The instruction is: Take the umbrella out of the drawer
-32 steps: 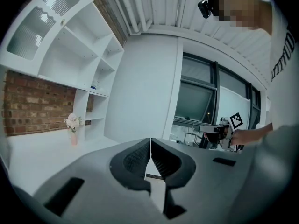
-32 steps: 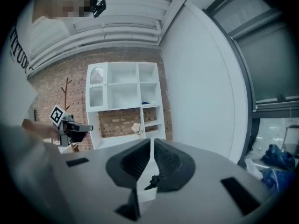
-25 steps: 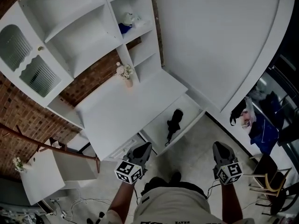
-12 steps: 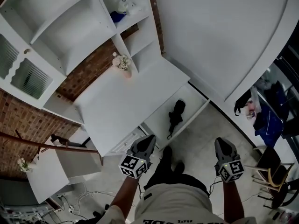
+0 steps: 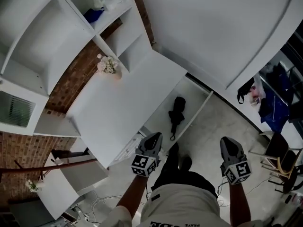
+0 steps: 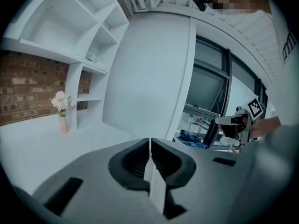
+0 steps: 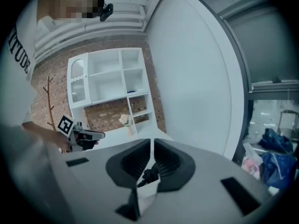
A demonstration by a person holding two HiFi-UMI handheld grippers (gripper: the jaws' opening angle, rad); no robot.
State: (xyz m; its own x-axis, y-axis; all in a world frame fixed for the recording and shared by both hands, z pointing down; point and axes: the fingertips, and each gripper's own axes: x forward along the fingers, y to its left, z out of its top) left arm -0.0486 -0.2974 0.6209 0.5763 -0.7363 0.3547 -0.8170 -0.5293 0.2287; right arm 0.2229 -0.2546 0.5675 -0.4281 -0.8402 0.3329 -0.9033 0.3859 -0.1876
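L tongs (image 5: 154, 136), R tongs (image 5: 227, 140) grey, pale tee (image 5: 182, 206)

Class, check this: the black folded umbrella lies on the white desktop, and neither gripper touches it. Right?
No. The black folded umbrella lies in the open drawer, not on the white desktop, as the head view shows. Neither the left gripper nor the right gripper touches it.

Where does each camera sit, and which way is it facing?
Head view: on the head, steeply down at desk, drawer, umbrella; left gripper, right gripper, legs show.
Left gripper view: on left gripper, across the desk toward the vase; own shut jaws, right gripper show.
Right gripper view: on right gripper, toward the shelves; own jaws, left gripper show.
Shared: vase and desk in all three.
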